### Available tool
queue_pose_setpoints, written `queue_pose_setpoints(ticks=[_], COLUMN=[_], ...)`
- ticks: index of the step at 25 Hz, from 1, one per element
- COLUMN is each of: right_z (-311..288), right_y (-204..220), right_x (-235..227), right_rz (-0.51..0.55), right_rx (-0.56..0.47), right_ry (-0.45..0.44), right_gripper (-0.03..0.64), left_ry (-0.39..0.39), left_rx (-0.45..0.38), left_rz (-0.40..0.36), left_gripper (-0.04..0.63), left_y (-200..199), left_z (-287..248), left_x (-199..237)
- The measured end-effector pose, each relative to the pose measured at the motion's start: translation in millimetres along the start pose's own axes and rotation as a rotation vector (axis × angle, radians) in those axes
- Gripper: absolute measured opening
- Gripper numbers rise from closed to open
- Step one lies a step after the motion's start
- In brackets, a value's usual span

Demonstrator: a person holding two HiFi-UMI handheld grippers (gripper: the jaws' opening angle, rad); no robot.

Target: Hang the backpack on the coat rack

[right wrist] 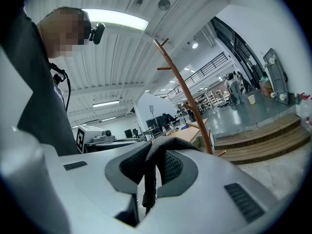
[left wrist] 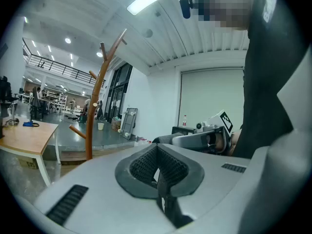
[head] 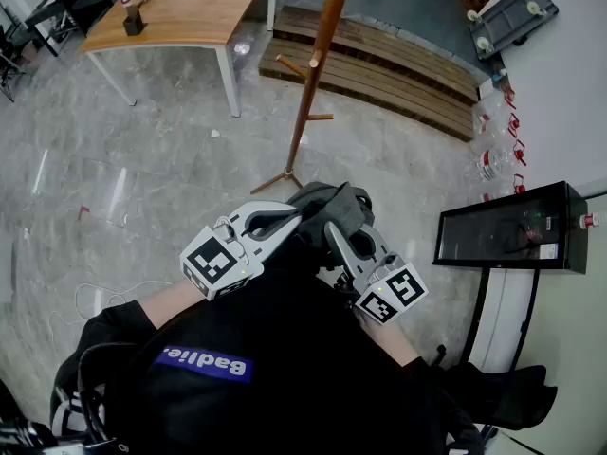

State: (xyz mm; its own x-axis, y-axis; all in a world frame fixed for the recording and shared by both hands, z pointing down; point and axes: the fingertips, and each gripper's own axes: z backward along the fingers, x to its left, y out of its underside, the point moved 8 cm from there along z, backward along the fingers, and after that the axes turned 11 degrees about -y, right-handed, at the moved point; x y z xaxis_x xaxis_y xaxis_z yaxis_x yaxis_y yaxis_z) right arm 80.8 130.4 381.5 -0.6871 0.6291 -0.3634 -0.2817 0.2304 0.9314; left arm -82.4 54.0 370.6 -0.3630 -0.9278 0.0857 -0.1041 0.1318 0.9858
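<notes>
Grip points sit side by side at the top of the backpack point(head: 334, 205), which hangs bunched in front of the person on the near side of the coat rack point(head: 309, 83), close to its foot but not touching it. The left gripper point(head: 285, 219) has its jaws pressed together on a dark strap point(left wrist: 165, 199) that runs down between the pads. The right gripper point(head: 338, 231) likewise pinches a fold of dark webbing point(right wrist: 147, 179). Both tools point towards the coat rack.

Two holds this close together probably share the bag's weight and keep a short length of strap stretched between them, ready to drop over a hook. The pegs point(head: 292, 63) slant upward from the pole, so the strap would have to be lifted above one and lowered behind its tip. The bag is not yet at peg level, so the hanging itself seems still to come.
</notes>
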Motion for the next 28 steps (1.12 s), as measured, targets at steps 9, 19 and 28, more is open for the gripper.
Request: queue_pose_setpoints(ticks=[9,19,28], right_z=[-5.1,-16.8,-30.7], right_y=[1.5,3.9,4.1], right_x=[4.0,-30.6,-95.5], right_rz=[-0.011,-0.057,-0.084], right_rx=[-0.005,-0.035,-0.026], right_ry=[-0.004,0.055,0.167], right_gripper=[0.031,0.031,0.031], left_ry=[0.039,0.04,0.047], left_rx=[-0.019,-0.028,-0.003], left_rz=[-0.021,-0.013,-0.003], left_gripper=[0.009,0.009,0.009], left_y=[5.4,5.1,14.2], left_z=[2.1,17.2,28.3], left_x=[2.8,31.4,70.3])
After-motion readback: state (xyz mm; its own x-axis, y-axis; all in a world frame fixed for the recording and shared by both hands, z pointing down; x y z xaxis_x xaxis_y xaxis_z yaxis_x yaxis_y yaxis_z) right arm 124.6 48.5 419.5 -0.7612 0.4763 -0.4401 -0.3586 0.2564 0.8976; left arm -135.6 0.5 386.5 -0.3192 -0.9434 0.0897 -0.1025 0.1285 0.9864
